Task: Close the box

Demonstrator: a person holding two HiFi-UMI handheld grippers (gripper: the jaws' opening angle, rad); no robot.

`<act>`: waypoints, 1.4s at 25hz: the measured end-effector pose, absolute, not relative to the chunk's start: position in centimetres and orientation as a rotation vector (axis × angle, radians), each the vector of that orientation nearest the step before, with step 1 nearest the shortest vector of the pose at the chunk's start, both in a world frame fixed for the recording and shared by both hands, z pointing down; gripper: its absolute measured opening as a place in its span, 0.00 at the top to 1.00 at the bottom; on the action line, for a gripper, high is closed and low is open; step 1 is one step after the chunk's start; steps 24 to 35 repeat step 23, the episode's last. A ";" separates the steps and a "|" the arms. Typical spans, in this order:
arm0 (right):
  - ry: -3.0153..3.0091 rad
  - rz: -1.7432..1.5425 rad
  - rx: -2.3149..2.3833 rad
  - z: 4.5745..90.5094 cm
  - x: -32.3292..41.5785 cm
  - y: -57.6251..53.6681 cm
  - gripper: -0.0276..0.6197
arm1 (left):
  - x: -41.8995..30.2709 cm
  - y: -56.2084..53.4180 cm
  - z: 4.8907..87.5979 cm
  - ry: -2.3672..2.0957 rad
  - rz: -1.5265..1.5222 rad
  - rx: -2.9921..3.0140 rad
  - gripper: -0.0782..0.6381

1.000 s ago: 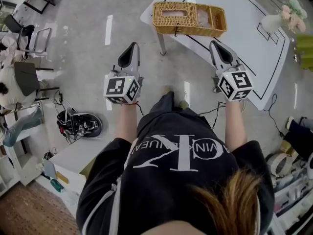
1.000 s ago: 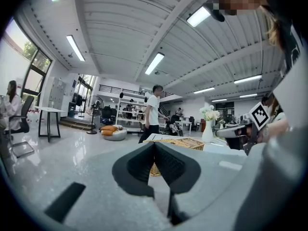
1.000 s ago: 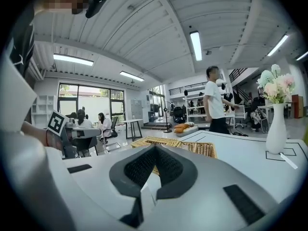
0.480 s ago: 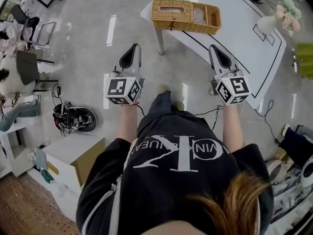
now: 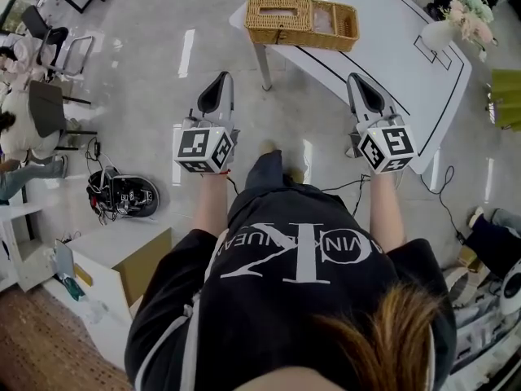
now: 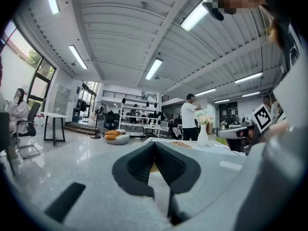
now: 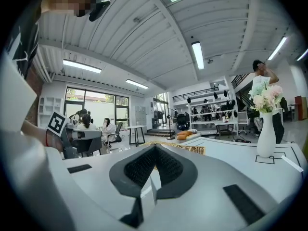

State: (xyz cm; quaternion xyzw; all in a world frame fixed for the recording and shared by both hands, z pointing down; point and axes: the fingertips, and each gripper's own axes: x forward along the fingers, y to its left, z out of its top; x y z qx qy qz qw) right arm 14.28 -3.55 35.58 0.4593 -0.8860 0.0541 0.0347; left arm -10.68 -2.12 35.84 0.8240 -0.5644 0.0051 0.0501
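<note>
- Bright, even white light comes from the long white ceiling strip lights [image 6: 153, 69], with daylight from the tall glass windows [image 7: 96, 105] at far left.
- Glare streaks the glossy pale grey floor [image 5: 187, 51].
- Both gripper views bulge, with black corners; the nearest surfaces are blurred.

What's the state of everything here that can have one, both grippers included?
left gripper: shut, empty
right gripper: shut, empty
wicker box: on the white table, right compartment open on top, left part under a slotted cover
vase: upright, holding flowers
</note>
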 end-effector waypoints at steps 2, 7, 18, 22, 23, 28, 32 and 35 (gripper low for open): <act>-2.723 0.165 1.414 35.6 14.6 -3.3 0.96 | -10.4 -1.8 35.8 -1.721 0.017 2.510 0.88; -2.734 0.165 1.412 35.4 15.2 -2.8 0.96 | -10.1 -1.1 35.4 -1.739 0.017 2.506 0.88; -2.781 0.162 1.386 35.0 14.8 -2.9 0.96 | -10.3 -0.6 34.9 -1.784 0.017 2.492 0.88; -2.791 0.158 1.375 35.0 14.6 -2.9 0.96 | -10.6 -0.5 34.8 -1.799 0.016 2.488 0.88; -2.794 0.155 1.371 35.0 14.5 -2.9 0.96 | -10.7 -0.4 34.7 -1.803 0.015 2.487 0.88; -2.794 0.155 1.371 35.0 14.5 -2.9 0.96 | -10.7 -0.4 34.7 -1.803 0.015 2.487 0.88; -2.794 0.155 1.371 35.0 14.5 -2.9 0.96 | -10.7 -0.4 34.7 -1.803 0.015 2.487 0.88; -2.794 0.155 1.371 35.0 14.5 -2.9 0.96 | -10.7 -0.4 34.7 -1.803 0.015 2.487 0.88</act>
